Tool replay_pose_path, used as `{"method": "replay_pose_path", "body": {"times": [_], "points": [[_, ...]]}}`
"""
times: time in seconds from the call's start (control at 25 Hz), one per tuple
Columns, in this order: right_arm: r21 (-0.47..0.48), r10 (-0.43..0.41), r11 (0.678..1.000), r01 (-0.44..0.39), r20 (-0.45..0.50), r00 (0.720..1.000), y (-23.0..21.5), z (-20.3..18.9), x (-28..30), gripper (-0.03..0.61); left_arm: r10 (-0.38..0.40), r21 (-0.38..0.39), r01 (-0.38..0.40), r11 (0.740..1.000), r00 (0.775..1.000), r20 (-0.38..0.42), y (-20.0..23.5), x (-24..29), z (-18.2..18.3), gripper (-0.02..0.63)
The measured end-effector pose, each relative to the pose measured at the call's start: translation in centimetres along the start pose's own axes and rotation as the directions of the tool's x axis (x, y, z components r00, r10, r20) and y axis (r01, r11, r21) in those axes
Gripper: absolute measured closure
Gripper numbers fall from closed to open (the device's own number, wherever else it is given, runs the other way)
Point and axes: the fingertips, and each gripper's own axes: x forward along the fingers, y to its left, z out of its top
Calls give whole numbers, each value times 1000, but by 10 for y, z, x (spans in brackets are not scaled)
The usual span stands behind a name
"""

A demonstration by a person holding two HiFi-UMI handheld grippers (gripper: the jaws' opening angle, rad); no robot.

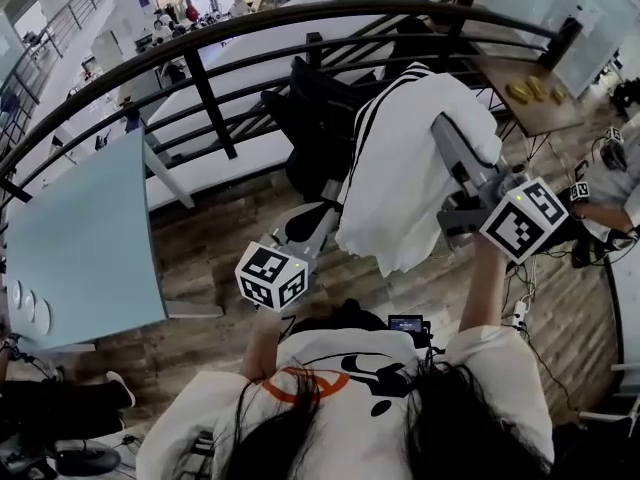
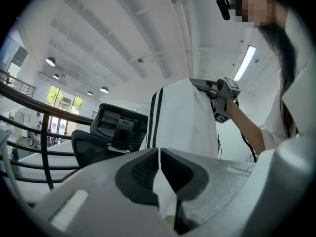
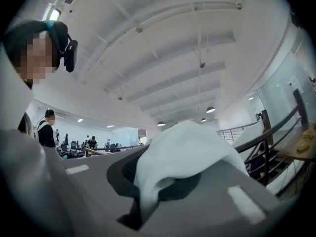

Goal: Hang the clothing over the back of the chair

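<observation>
A white garment [image 1: 405, 173] with black stripes hangs in the air between my two grippers. My left gripper [image 1: 328, 216] is shut on its lower left edge; a strip of white cloth [image 2: 163, 189] shows pinched between the jaws. Higher up, my right gripper [image 1: 442, 128] is shut on the garment's top, and the cloth [image 3: 180, 154] drapes over its jaws. A black office chair [image 1: 310, 118] stands just behind the garment, its back [image 2: 116, 127] facing me. The left gripper view also shows the right gripper [image 2: 207, 86] holding up the striped garment [image 2: 180, 117].
A curved black railing [image 1: 200, 78] runs behind the chair, with stairs beyond it. A pale blue table top [image 1: 80, 238] lies at the left. At the far right, a wooden table [image 1: 510, 118] carries yellow items [image 1: 530, 90]. The floor [image 1: 220, 228] is wood.
</observation>
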Motion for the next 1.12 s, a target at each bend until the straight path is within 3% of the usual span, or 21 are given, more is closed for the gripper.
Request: {"method": "replay_pose_path", "body": {"times": [0.2, 0.4, 0.52, 0.72, 0.92, 1.12], "points": [[-36, 38, 999, -37, 31, 999, -22, 40, 26, 537, 6, -13, -6, 1000, 1000, -2, -5, 9, -4, 614], [-62, 61, 996, -59, 39, 997, -48, 96, 71, 537, 21, -4, -21, 1000, 1000, 2, -2, 20, 22, 614], [-63, 79, 995, -77, 31, 996, -69, 102, 88, 537, 38, 2, -38, 999, 999, 9, -2, 30, 16, 614], [-48, 69, 996, -70, -22, 997, -107, 87, 120, 537, 64, 8, -65, 998, 998, 23, 0, 45, 8, 614], [-99, 33, 994, -50, -161, 986, -151, 48, 172, 537, 88, 16, -89, 996, 994, 57, 7, 53, 22, 614], [-146, 11, 987, -70, -367, 930, -193, -16, 215, 535, 127, 14, -128, 992, 989, 70, 18, 58, 21, 614]]}}
